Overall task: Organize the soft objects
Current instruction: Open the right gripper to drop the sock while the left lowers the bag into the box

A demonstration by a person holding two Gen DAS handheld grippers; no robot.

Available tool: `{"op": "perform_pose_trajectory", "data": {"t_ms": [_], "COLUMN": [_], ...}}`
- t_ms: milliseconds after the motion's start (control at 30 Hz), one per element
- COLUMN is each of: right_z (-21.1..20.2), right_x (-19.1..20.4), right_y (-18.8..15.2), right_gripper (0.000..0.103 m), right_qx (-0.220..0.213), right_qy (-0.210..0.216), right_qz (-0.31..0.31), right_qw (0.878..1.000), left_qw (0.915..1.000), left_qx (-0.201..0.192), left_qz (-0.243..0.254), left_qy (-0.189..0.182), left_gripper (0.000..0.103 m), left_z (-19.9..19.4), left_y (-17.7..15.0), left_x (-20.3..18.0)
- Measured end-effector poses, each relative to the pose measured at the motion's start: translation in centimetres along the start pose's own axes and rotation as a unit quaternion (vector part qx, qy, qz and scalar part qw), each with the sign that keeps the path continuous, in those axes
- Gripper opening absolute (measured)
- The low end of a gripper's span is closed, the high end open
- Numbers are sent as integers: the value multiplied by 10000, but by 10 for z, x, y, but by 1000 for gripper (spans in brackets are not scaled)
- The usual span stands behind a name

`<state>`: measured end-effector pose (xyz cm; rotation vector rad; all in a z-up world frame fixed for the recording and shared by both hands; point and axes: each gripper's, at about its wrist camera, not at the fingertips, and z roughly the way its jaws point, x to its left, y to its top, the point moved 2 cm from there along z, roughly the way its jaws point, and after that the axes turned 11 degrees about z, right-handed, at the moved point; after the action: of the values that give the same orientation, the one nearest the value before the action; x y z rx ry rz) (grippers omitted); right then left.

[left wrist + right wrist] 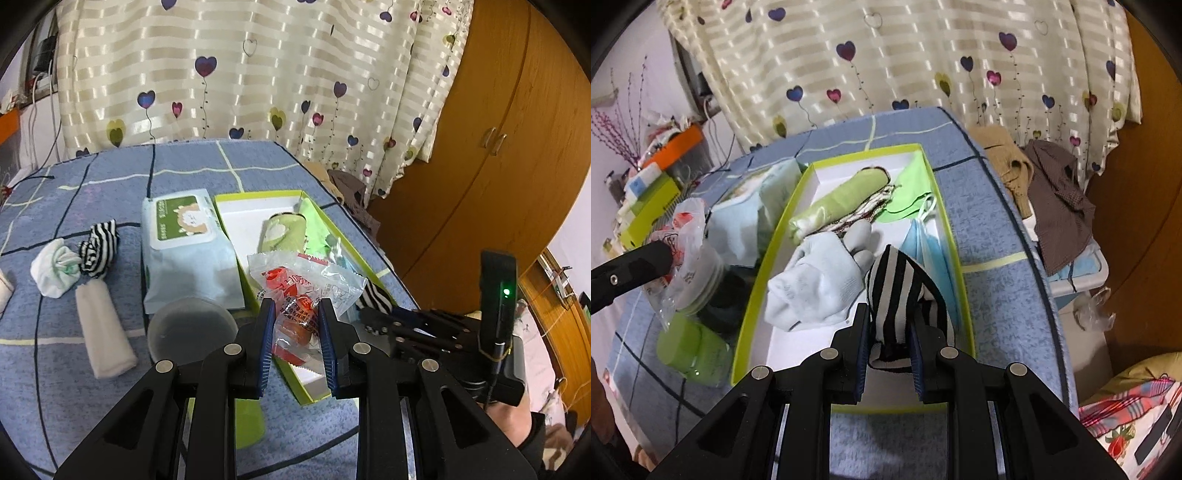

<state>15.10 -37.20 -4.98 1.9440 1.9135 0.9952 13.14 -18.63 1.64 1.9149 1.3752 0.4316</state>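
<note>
Left gripper was clamped on a plastic packet; right gripper pinched a striped sock over the green box.

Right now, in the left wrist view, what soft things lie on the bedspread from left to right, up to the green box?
White balled sock → white rolled cloth → black-and-white striped sock → wet wipes pack → green box.
</note>
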Motion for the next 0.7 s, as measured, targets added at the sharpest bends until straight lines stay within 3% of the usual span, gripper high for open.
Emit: {"op": "perform_pose_trajectory", "data": {"t_ms": [133,200,267,333,700], "right_z": [8,9,4,-1,-35], "right_x": [2,2,2,3,-10], "right_y": [6,9,8,6,4], "right_gripper": [19,25,43,54,55], "right_qx": [12,50,37,-1,-407], "right_qy": [38,120,240,254,392], "right_qz": [-80,-118,-161,-221,-158], "right_qw": [10000,9998,9996,9994,9983], "left_qw": [9999,9998,9996,9994,9982], "left_qx": [115,182,225,295,536], "left_qz": [-7,1,12,13,164], "left_qy": [-84,-127,-168,-199,-190], "left_gripper": [24,24,24,24,24], "left_z": [14,20,24,29,44], "left_y": [-1,-1,-2,-4,-13], "left_x": [-3,-6,-8,-9,-29]}}
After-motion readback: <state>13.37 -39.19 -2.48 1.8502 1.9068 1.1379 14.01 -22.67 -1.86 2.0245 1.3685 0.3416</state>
